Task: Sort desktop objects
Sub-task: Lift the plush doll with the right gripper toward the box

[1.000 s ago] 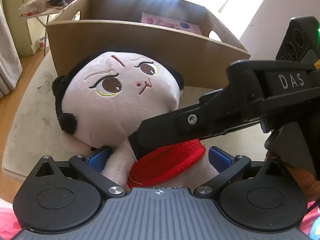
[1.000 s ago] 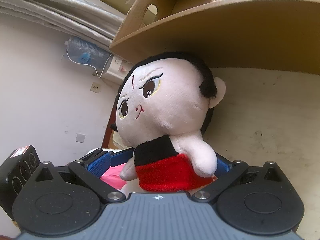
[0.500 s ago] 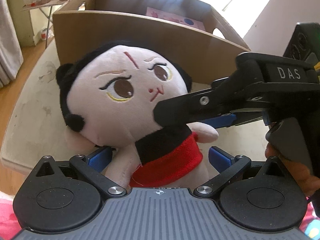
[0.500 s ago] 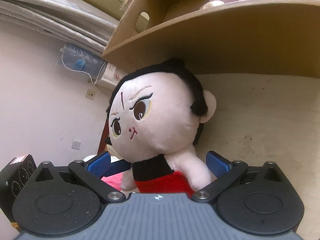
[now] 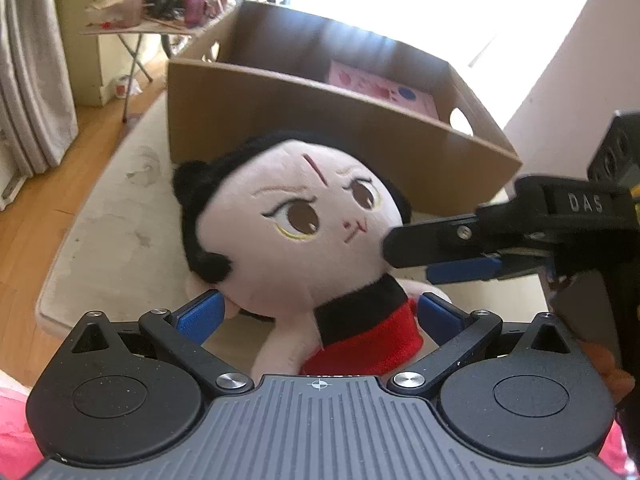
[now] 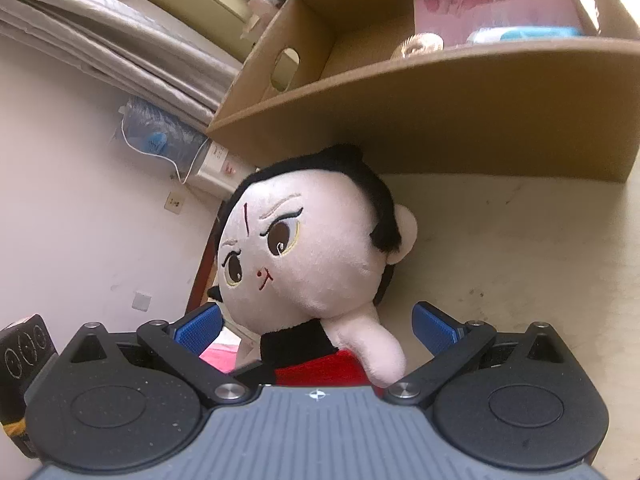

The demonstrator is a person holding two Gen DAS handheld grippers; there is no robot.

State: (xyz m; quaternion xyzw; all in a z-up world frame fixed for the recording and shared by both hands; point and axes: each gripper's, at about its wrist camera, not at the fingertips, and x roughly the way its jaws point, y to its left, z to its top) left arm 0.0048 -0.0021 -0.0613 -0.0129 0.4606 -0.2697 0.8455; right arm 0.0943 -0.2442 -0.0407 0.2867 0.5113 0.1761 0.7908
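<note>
1. Plush and pale pink with black hair and a red-and-black top, the doll (image 5: 304, 236) lies on the cream table (image 5: 120, 232) just in front of the cardboard box (image 5: 320, 128).
2. The left gripper (image 5: 318, 314) has its blue pads spread wide on either side of the doll's neck and torso; I cannot tell whether either pad touches it.
3. Only the left wrist view shows the right gripper (image 5: 416, 254) from outside: it reaches in from the right, with its black finger tip at the doll's cheek and a blue pad just below.
4. From its own camera, the right gripper (image 6: 318, 326) stands open too, with the doll's body and one arm between the pads.
5. The right wrist view looks deeper into the box (image 6: 440, 112), showing a pink card (image 6: 492, 4), a light blue packet (image 6: 524, 34) and a small round beige thing (image 6: 418, 46). The left view shows only the pink card (image 5: 380, 88) there.
6. The left view alone takes in a folding side table (image 5: 136, 28) crowded with bottles and a curtain (image 5: 32, 80).
7. Raised letters "DAS" are readable on the right gripper's housing.
</note>
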